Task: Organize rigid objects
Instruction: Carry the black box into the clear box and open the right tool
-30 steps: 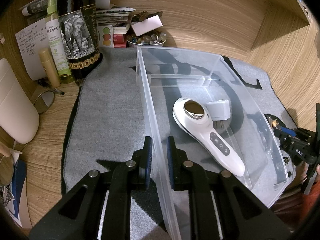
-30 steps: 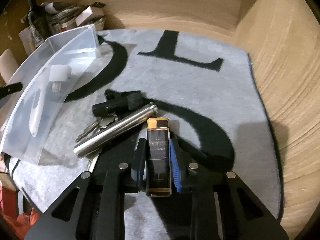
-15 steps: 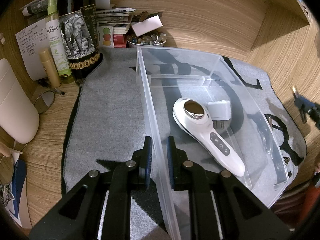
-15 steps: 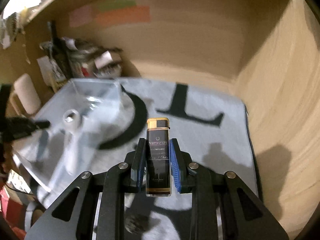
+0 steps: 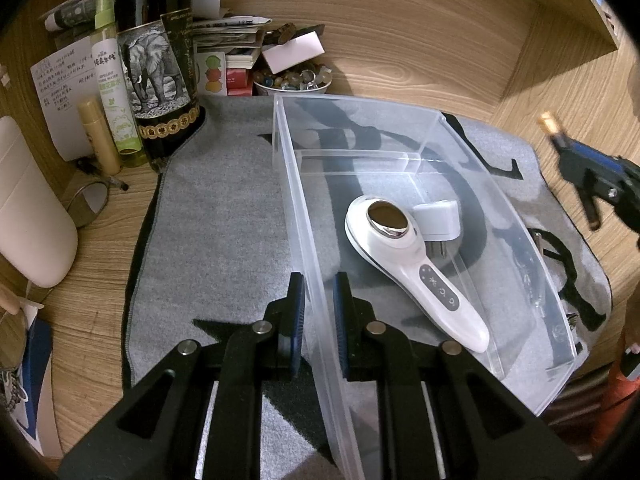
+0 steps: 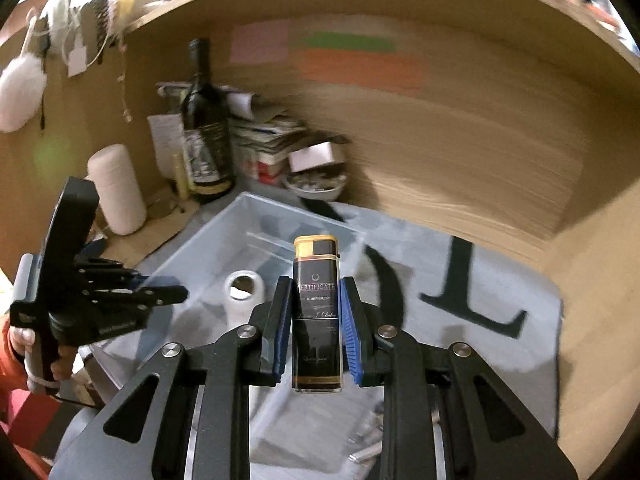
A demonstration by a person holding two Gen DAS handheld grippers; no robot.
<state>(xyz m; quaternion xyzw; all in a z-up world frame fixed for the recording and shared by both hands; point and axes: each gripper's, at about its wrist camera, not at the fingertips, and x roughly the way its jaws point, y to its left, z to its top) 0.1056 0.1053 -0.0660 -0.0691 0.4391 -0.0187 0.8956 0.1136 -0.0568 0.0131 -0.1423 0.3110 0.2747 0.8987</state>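
My left gripper (image 5: 319, 320) points steeply down, jaws pinched shut on a thin clear wall that stands between the pads. My left hand (image 6: 38, 354), in an orange sleeve, wraps the handle at near left. My right gripper (image 6: 316, 322) is raised, angled down, pads clamped on both sides of a lighter (image 6: 317, 312) held upright.

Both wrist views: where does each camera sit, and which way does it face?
Left wrist: on the left hand-held gripper, looking down at the clear bin whose wall it pinches; its own fingers show.
Right wrist: on the right hand-held gripper, raised, facing the bin from the other side, holding the lighter; a hand shows.
Shared: bin, white massager, wine bottle, each other's gripper.
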